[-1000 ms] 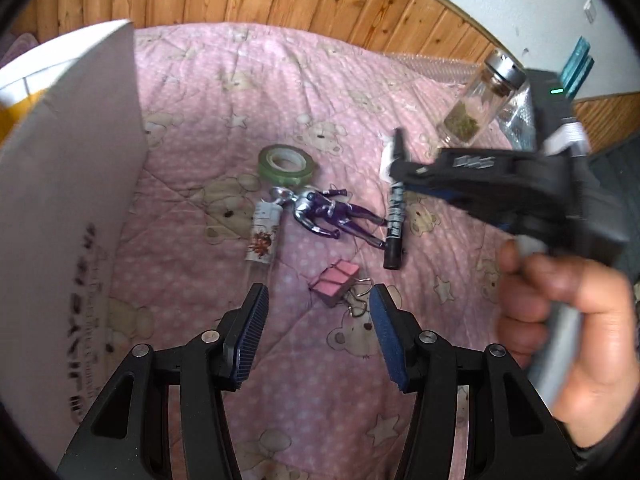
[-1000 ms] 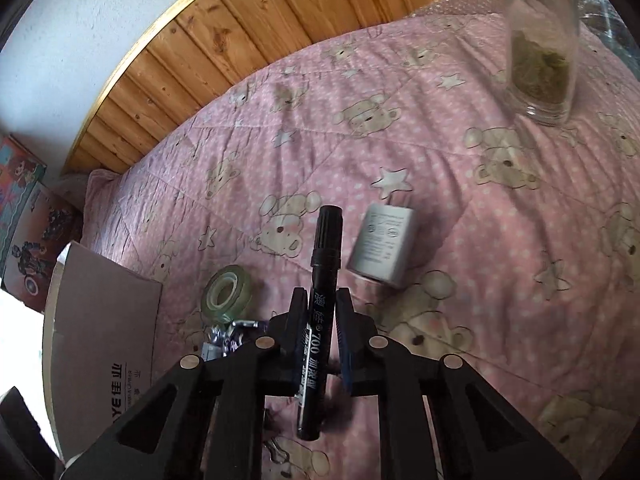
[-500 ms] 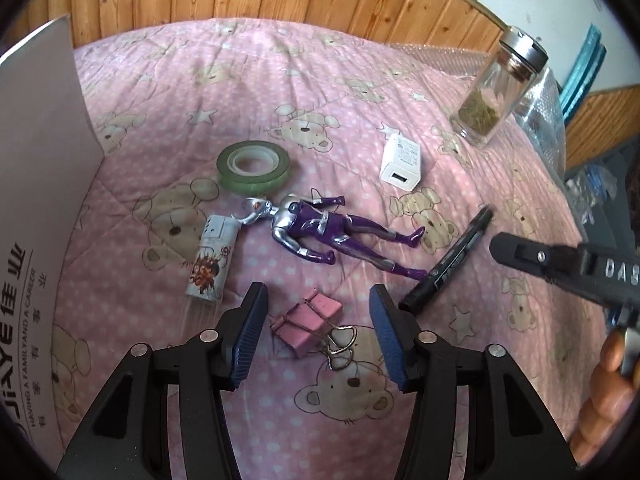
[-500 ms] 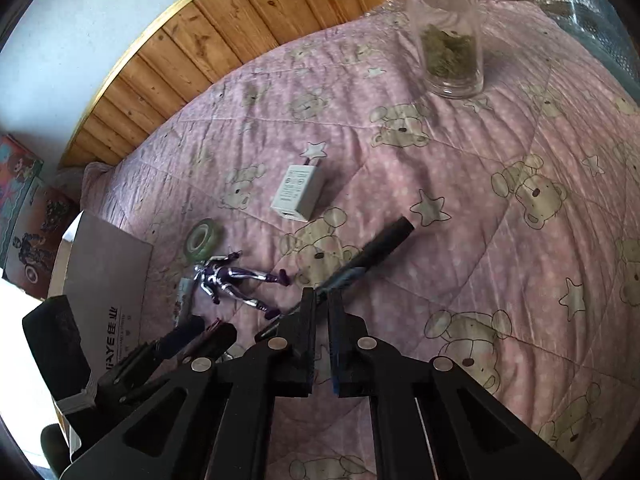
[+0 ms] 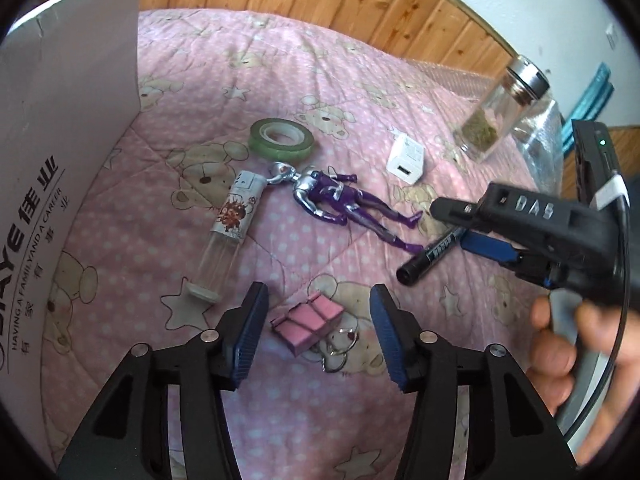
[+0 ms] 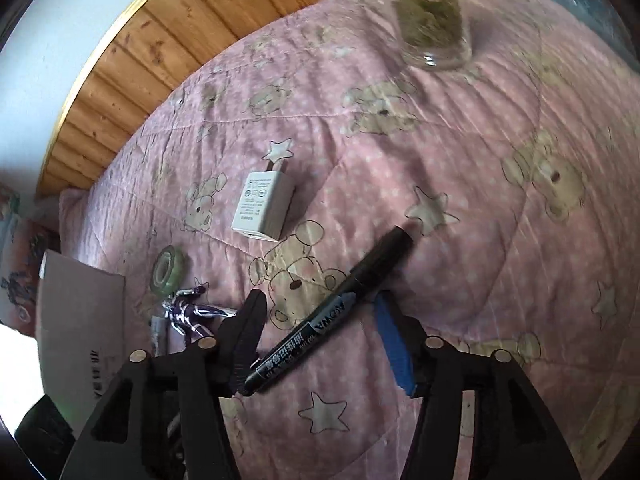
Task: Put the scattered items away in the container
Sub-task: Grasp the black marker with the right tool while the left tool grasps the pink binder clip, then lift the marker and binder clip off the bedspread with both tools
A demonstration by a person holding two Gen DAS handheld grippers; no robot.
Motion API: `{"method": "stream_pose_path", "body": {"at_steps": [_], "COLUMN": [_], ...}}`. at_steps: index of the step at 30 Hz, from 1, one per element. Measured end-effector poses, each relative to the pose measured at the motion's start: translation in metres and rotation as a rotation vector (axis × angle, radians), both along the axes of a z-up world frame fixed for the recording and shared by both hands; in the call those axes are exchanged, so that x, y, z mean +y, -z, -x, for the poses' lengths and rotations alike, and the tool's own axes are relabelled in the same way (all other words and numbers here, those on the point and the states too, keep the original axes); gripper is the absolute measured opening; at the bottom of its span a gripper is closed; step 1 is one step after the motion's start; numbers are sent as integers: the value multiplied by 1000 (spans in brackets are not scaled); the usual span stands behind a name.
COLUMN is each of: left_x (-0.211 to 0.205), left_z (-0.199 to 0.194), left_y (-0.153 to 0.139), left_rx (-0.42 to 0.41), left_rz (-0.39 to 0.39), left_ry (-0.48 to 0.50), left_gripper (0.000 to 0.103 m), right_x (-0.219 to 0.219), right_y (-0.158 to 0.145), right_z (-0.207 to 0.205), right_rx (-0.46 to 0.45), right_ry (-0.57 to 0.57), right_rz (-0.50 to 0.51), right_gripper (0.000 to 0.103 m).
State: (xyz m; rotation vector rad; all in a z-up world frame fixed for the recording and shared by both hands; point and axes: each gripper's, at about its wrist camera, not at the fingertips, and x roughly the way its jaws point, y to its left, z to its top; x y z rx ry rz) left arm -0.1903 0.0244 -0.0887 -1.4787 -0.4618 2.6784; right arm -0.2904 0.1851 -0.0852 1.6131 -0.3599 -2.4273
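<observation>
Both grippers spread wide over the pink bear quilt (image 5: 360,80) — neither one is grasping anything.

The right gripper (image 6: 320,328) straddles the black marker (image 6: 332,312), which lies slanted between its spread fingers, looks like loose on the quilt. The left gripper (image 5: 316,320) hangs over the pink binder clips (image 5: 308,320), fingers apart — not touching them. Toward the headboard edge sit the green tape roll (image 5: 280,140), purple figure (image 5: 340,204), white charger (image 5: 406,160) and herb jar (image 5: 500,112). The cardboard box (image 5: 68,140) stands at the quilt's left edge.

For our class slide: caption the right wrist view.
Open right gripper straddling a black marker lying on the pink quilt.
</observation>
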Motion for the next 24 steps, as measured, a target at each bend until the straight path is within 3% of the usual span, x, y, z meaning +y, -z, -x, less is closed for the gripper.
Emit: {"method": "stream_pose_path", "body": {"at_steps": [1, 2, 3, 4, 6, 8, 14, 15, 18, 20, 24], "left_x": [8, 16, 20, 20, 12, 4, -23, -26, -31, -32, -27], "left_z": [0, -2, -5, -9, -18, -32, -70, -74, -80, -87, -100], "left_y": [0, 0, 1, 0, -1, -3, -3, -2, -4, -8, -6], "left_rx": [4, 8, 14, 17, 1, -9, -19, -16, -10, 1, -11], "left_rz": [66, 149, 199, 206, 176, 154, 72, 66, 51, 80, 111], "left_ry": [8, 18, 36, 53, 66, 72, 44, 39, 6, -43, -66], "left_gripper": [51, 37, 30, 27, 27, 21, 22, 23, 46, 53, 54], "right_x": [-6, -9, -9, -6, 3, 11, 15, 13, 6, -1, -14], "right_y": [0, 1, 1, 2, 3, 3, -10, -10, -6, 0, 3], "right_z": [-1, -2, -1, 1, 5, 6, -2, -4, -13, -19, -31], "right_rx": [22, 33, 34, 27, -3, -30, -40, -40, -51, -68, -62], "right_ry": [-25, -45, -58, -65, -57, -41, -43, -52, -85, -107, -155], "right_rz": [-38, -55, -59, -49, 3, 54, 157, 153, 91, 64, 14], "right_gripper": [57, 49, 31, 21, 16, 14, 14, 14, 16, 20, 31]}}
